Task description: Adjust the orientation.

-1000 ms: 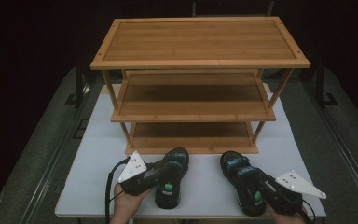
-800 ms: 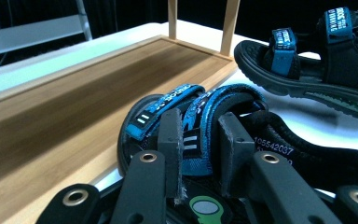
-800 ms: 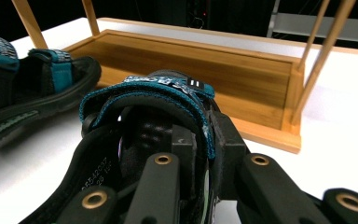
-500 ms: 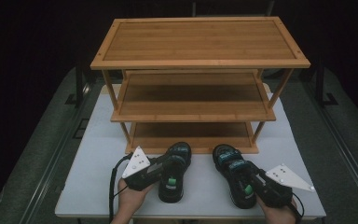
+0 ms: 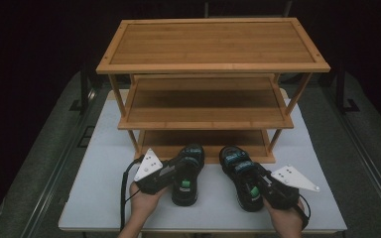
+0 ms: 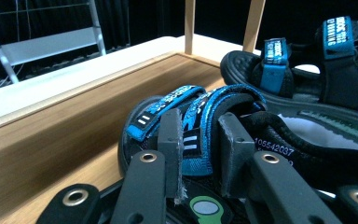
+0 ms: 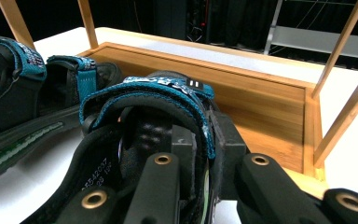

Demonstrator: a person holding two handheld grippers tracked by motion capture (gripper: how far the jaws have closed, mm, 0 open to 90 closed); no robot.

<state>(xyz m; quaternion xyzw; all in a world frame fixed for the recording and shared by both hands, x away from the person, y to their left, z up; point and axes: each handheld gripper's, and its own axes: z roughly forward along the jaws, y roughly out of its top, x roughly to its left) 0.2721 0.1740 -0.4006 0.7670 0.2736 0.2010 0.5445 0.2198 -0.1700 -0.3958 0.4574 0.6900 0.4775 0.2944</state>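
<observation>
Two black sandals with blue straps lie on the white table in front of a three-tier bamboo rack [image 5: 208,106]. My left gripper [image 5: 181,171] is shut on the left sandal [image 5: 187,161]. In the left gripper view its jaws [image 6: 200,126] pinch the blue strap [image 6: 214,112], with the toe at the lowest shelf [image 6: 65,126]. My right gripper [image 5: 252,179] is shut on the right sandal [image 5: 238,163]. In the right gripper view its jaws [image 7: 204,135] clamp that sandal's teal strap [image 7: 149,95], which points toward the lowest shelf [image 7: 261,105].
The rack's three shelves are bare, and its thin posts [image 5: 297,94] stand at the corners. Each gripper view shows the other sandal alongside [image 6: 307,79] [image 7: 23,88]. The white table [image 5: 94,198] has open surface left and right of the sandals. Dark floor and rails surround it.
My right gripper has moved its sandal forward and leftward, closer to the rack and the left sandal. The left gripper and its sandal have barely shifted.
</observation>
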